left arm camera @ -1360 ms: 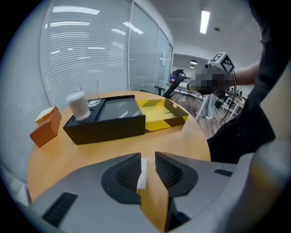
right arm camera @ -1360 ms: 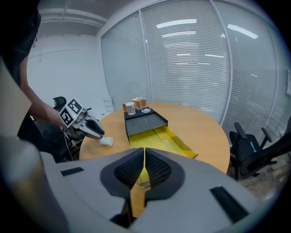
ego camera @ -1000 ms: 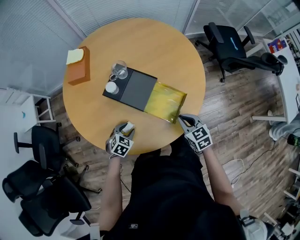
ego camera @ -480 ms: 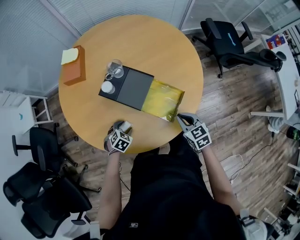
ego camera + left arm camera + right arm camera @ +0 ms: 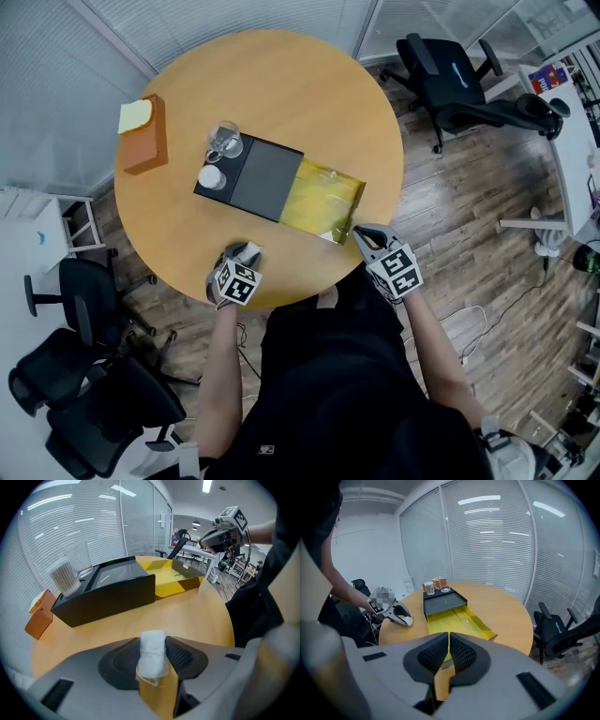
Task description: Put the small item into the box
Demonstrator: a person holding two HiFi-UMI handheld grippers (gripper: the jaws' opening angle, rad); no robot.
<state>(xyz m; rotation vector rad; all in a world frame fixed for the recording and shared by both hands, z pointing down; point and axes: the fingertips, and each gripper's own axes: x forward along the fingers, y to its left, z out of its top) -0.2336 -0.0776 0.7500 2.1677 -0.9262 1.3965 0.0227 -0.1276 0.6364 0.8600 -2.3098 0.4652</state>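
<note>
A small white cloth-like item (image 5: pixel 152 660) sits between the pads of my left gripper (image 5: pixel 152 644). The jaws are closing and press on both of its sides. That gripper (image 5: pixel 240 255) hovers low over the round table's front edge, left of the box. The box is a black case (image 5: pixel 259 174) with a yellow drawer (image 5: pixel 322 198) pulled out toward me; the drawer is empty (image 5: pixel 452 619). My right gripper (image 5: pixel 362 235) is shut with nothing between its jaws, at the drawer's near right corner (image 5: pixel 449 641).
A glass (image 5: pixel 224 142) and a white cup (image 5: pixel 212 176) stand on the case's far end. An orange block with a yellow pad (image 5: pixel 144 132) lies at the table's left. Office chairs stand at the far right (image 5: pixel 452 79) and the near left (image 5: pixel 84 375).
The left gripper has drifted slightly left along the table's front edge, and the white item now shows less from above. The right gripper has stayed by the drawer's corner.
</note>
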